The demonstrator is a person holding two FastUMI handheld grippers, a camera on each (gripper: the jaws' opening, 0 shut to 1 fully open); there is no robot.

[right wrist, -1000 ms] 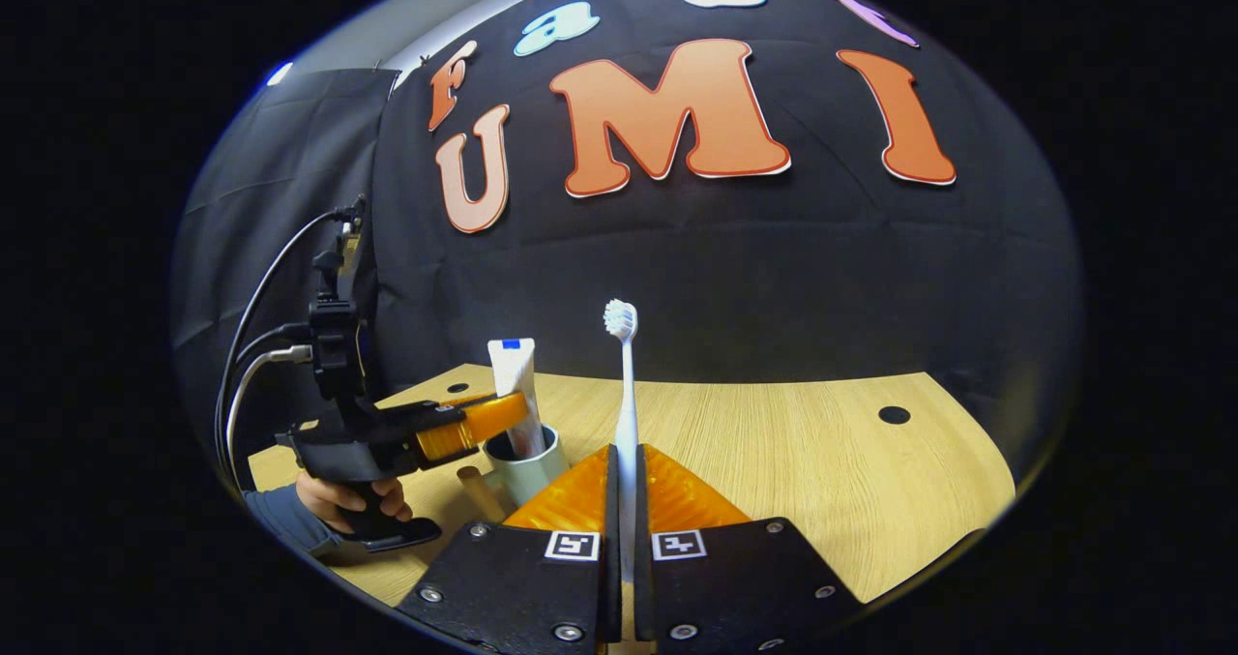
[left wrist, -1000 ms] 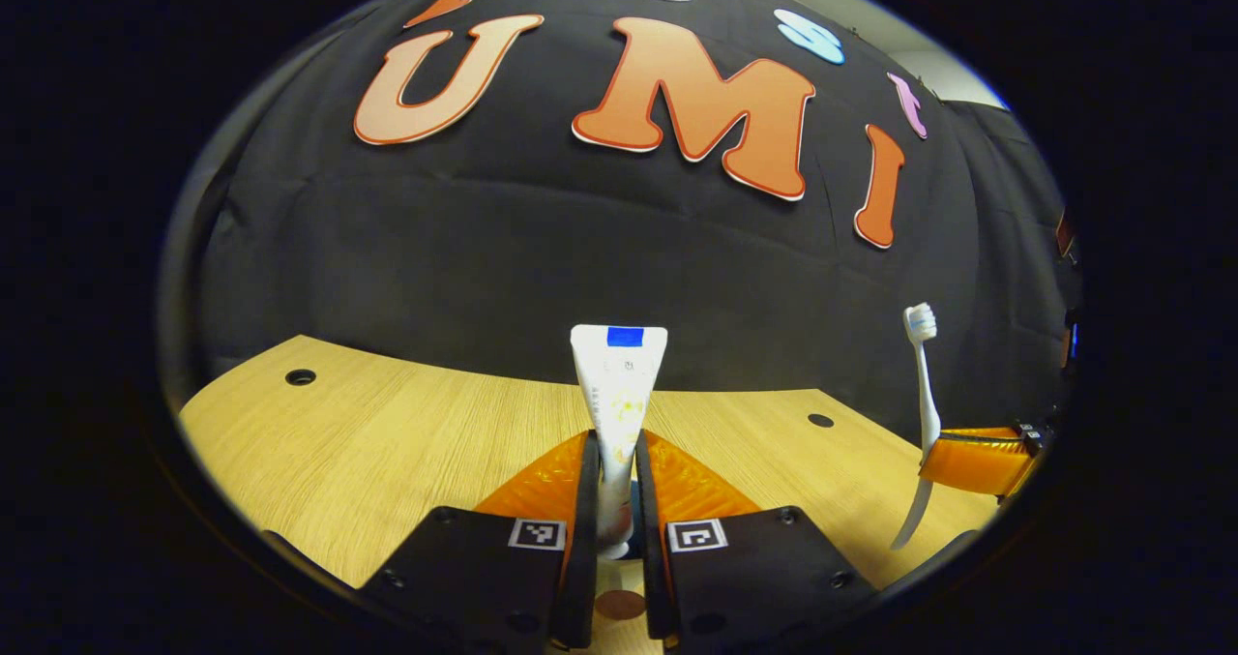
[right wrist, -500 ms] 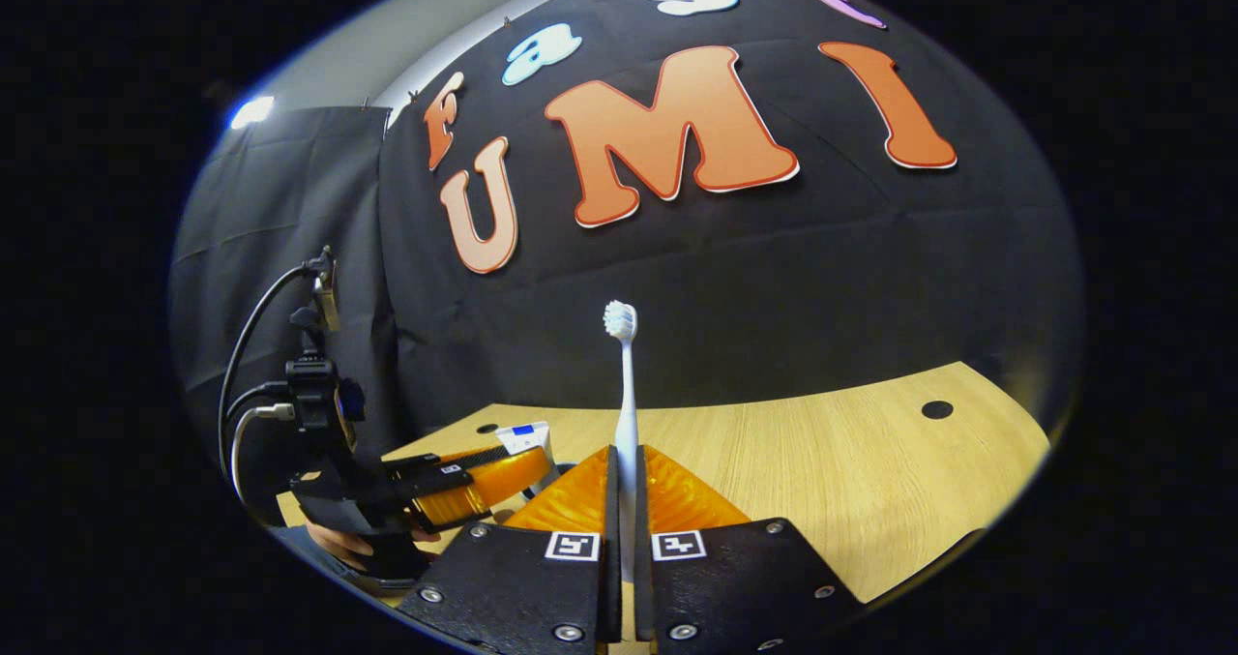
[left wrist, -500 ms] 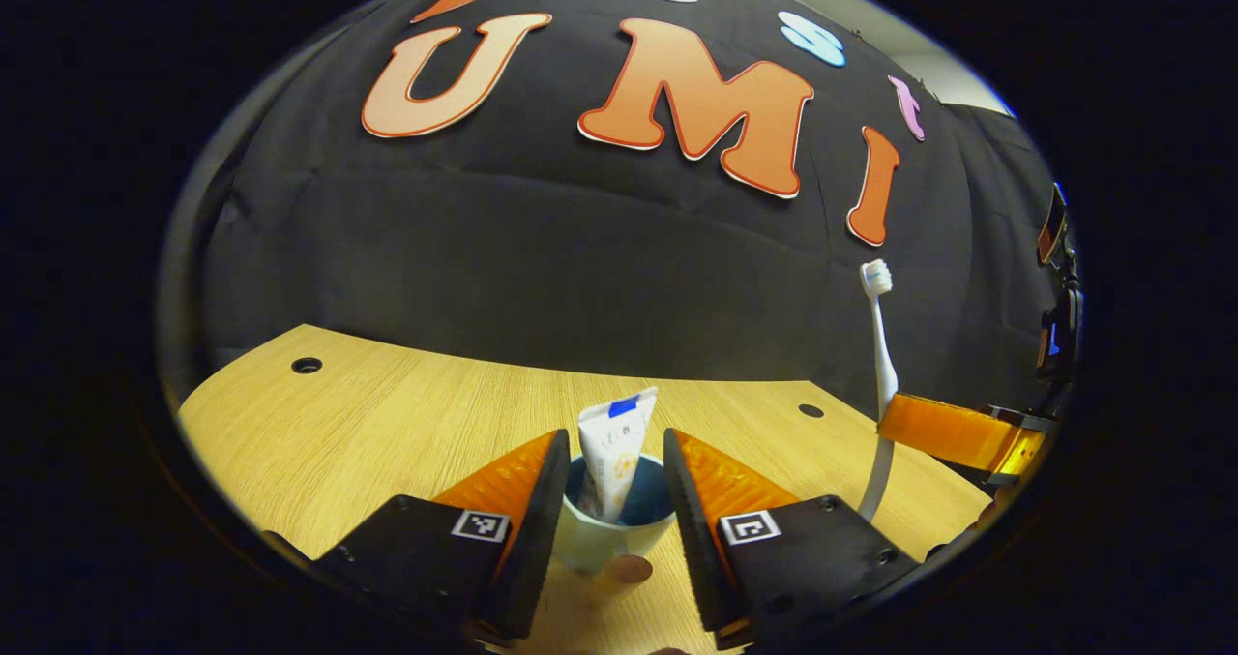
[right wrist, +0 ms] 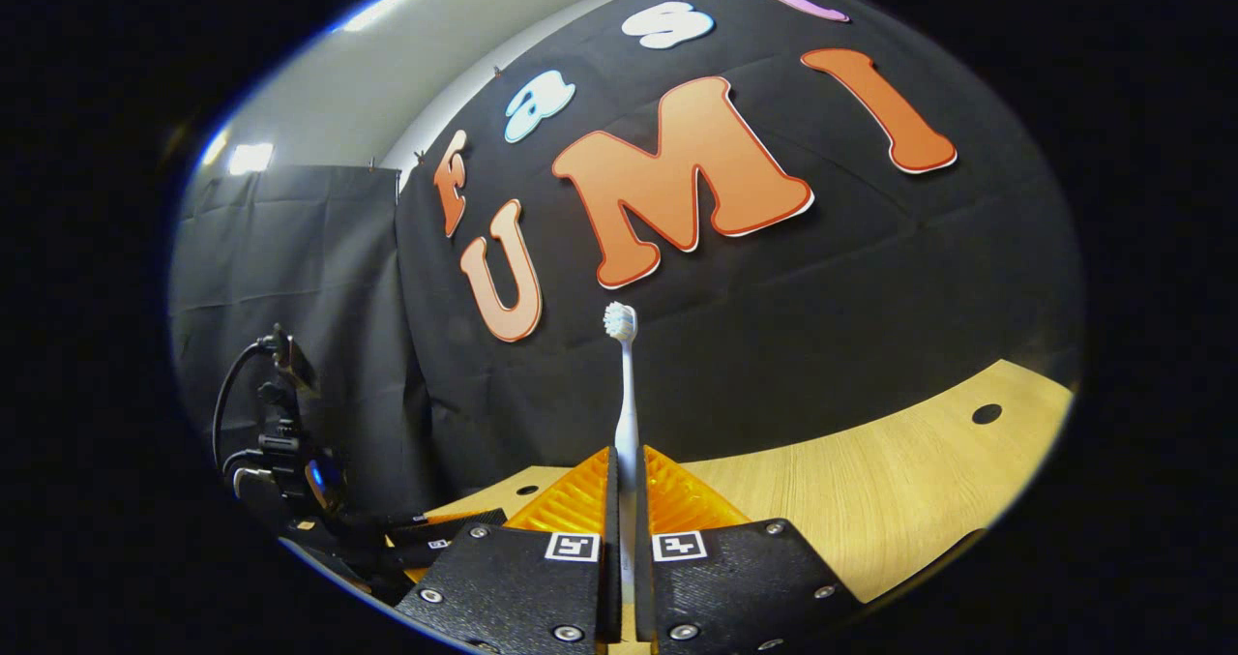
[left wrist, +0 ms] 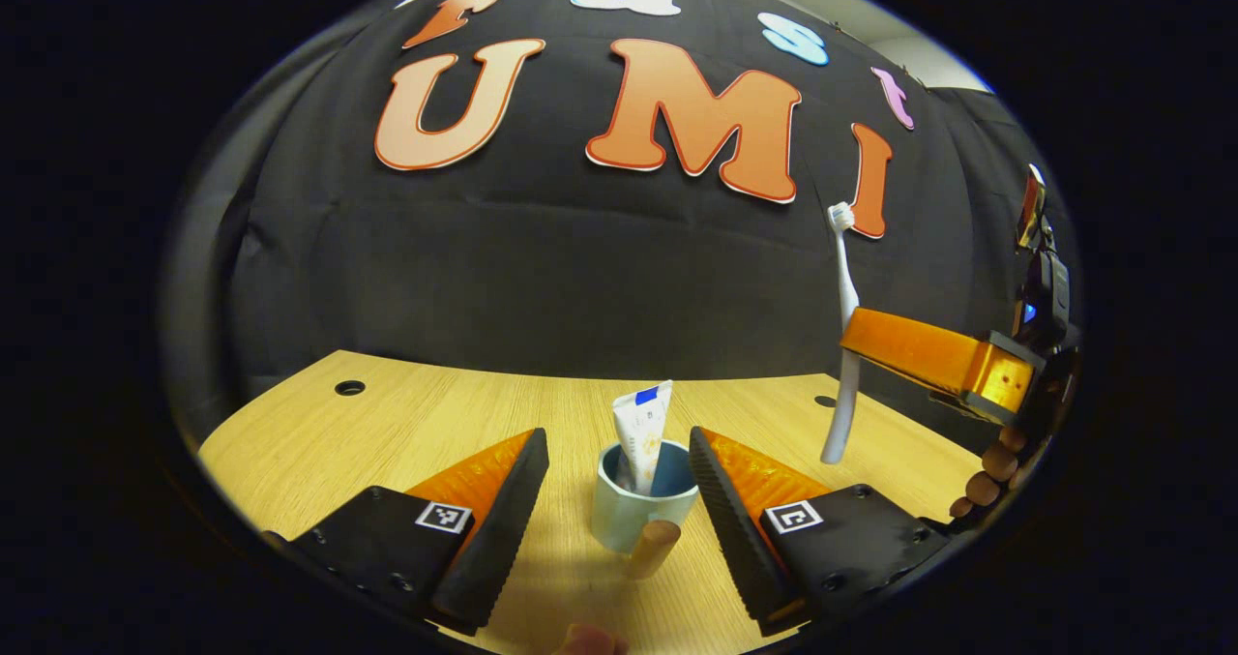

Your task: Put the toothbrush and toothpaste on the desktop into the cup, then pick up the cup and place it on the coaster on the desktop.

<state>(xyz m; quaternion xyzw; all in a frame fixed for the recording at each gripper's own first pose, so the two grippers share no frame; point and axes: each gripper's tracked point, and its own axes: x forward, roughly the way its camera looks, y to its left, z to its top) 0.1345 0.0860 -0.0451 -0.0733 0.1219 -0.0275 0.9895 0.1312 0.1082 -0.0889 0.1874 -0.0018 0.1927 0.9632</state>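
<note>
A pale blue-green cup (left wrist: 633, 520) with a wooden handle (left wrist: 654, 547) stands on the wooden desktop (left wrist: 406, 432). The white toothpaste tube (left wrist: 646, 431) leans inside the cup. My left gripper (left wrist: 616, 440) is open, its fingers on either side of the cup and clear of it. The white toothbrush (right wrist: 627, 394) stands upright, bristles up, with my right gripper (right wrist: 627, 457) shut on its lower handle. In the left gripper view that toothbrush (left wrist: 844, 345) hangs in the right gripper (left wrist: 919, 355), above the desktop and to the right of the cup.
The desktop has round holes (left wrist: 349, 387) (right wrist: 987, 413) near its back edge. A hand with a bead bracelet (left wrist: 985, 471) holds the right gripper. The left gripper's body and cables (right wrist: 290, 481) sit low at the left in the right gripper view.
My left gripper opened and let the toothpaste drop into the cup, then drew back. The right gripper rose with the toothbrush and came closer to the cup.
</note>
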